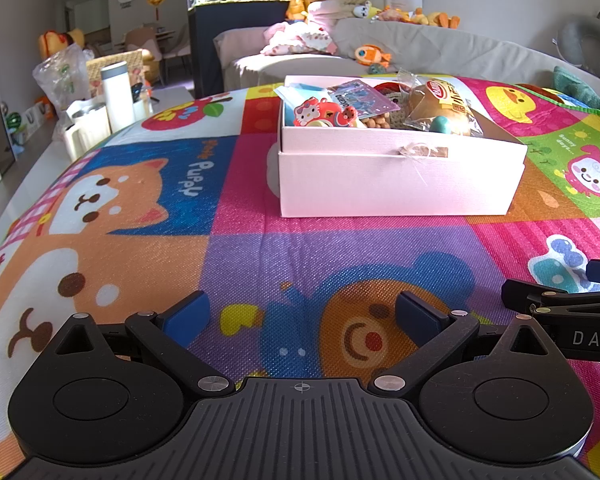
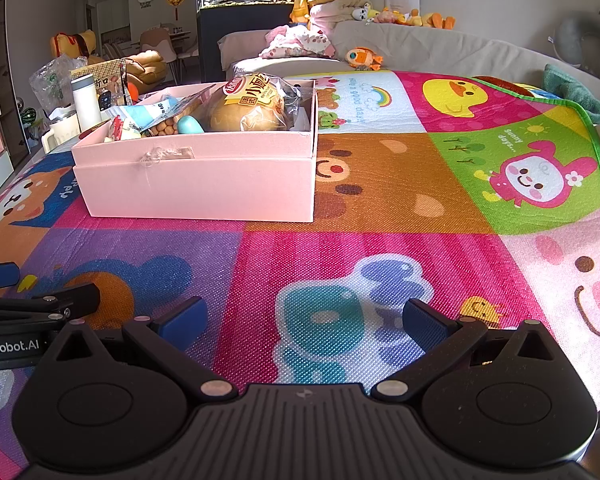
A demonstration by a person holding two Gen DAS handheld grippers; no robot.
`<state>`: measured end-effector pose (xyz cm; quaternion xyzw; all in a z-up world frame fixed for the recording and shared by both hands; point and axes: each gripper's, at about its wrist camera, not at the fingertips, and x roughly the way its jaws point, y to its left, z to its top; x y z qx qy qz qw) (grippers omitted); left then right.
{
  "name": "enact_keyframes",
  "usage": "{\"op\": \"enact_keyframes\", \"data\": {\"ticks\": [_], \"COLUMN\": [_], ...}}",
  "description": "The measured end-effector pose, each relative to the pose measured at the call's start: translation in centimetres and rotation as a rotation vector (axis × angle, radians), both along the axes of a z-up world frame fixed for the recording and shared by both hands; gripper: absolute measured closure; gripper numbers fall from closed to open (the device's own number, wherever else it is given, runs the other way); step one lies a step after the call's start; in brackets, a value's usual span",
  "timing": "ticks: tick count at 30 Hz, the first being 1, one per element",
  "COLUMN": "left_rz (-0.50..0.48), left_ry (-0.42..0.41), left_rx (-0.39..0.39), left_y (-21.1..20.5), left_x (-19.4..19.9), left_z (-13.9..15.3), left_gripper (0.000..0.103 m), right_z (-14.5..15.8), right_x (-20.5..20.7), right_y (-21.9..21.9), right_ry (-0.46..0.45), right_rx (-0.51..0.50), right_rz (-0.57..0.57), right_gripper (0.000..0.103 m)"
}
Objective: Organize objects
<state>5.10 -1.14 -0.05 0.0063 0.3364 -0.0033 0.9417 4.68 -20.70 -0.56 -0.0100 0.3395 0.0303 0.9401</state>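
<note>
Both claws, left gripper (image 1: 303, 316) and right gripper (image 2: 303, 320), hover spread and empty above a woven cartoon mat (image 1: 236, 248). Beyond sits a rectangular pink cardboard box (image 1: 396, 184) holding crinkly wrapped bread (image 1: 440, 108).

Left gripper (image 1: 302, 318) hovers low over the cartoon mat (image 1: 236, 240), fingers spread wide, nothing between them. Pink box (image 1: 396, 180) sits ahead (bread packet (image 1: 440, 108) and toys inside); right gripper (image 1: 568, 312) alongside.

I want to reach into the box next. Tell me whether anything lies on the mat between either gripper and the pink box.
Nothing visible does. Only bare cartoon mat lies between the open left gripper and the pink box, and likewise ahead of the open right gripper.
</note>
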Motion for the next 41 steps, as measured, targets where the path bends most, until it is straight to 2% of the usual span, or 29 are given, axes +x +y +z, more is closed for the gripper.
{"op": "enact_keyframes", "data": {"ticks": [41], "left_rz": [0.0], "left_ry": [0.001], "left_rx": [-0.007], "left_y": [0.28], "left_x": [0.0], "left_z": [0.07], "left_gripper": [0.001], "right_z": [-0.03], "right_x": [0.02], "right_y": [0.0], "right_ry": [0.0], "right_rx": [0.001], "right_rz": [0.0], "right_gripper": [0.0]}}
